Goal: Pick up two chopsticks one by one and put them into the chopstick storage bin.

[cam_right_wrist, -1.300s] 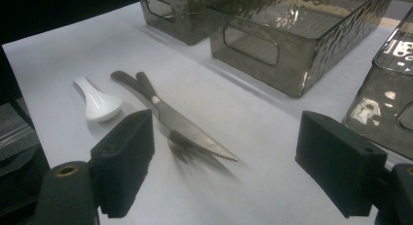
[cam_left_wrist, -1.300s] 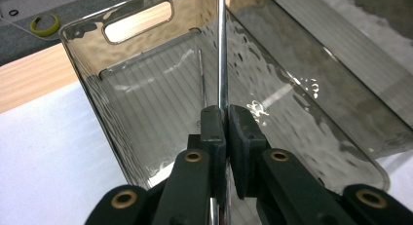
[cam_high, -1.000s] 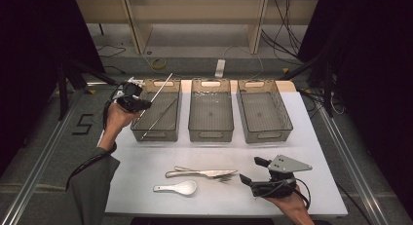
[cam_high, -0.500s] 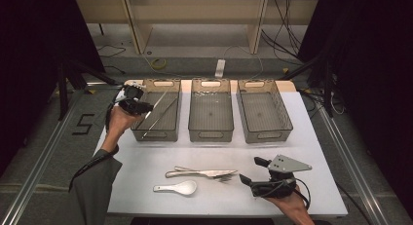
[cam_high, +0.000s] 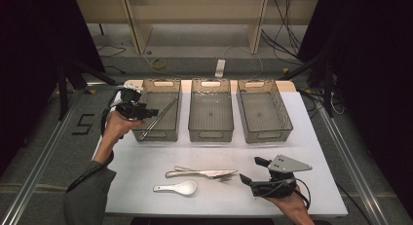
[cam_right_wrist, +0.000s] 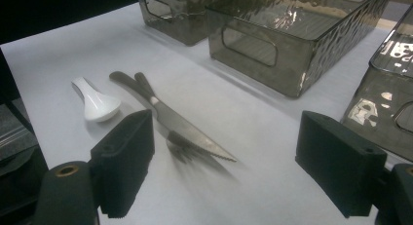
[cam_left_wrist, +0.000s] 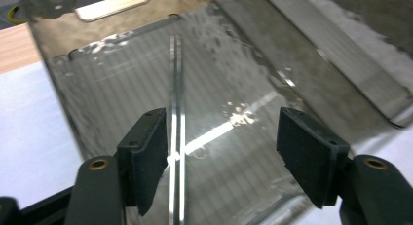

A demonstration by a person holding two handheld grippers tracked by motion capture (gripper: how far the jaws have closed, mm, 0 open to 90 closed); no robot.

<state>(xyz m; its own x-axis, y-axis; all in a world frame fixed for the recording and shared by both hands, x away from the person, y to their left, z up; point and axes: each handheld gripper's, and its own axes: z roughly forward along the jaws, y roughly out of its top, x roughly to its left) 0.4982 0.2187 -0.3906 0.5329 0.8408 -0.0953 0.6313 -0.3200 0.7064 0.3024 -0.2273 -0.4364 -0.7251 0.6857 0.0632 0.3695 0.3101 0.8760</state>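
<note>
Chopsticks (cam_left_wrist: pixel 176 137) lie lengthwise in the left bin (cam_high: pixel 160 135), left gripper (cam_left_wrist: pixel 221 147) jaws just opened, holding nothing

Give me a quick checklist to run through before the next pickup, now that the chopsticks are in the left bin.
1. Chopsticks lie in the left bin: ok.
2. Left gripper has let go: ok. Its jaws have just been opening, and its pads stand apart; whether one pad touches the chopsticks, cannot tell.
3. Right gripper open and holding nothing: ok.
4. Knife and fork separate for a single pick: not ok, the knife lies across the fork.
5. White spoon apart from the knife and fork: ok.
6. Middle bin and right bin hold no cutlery: ok.
</note>
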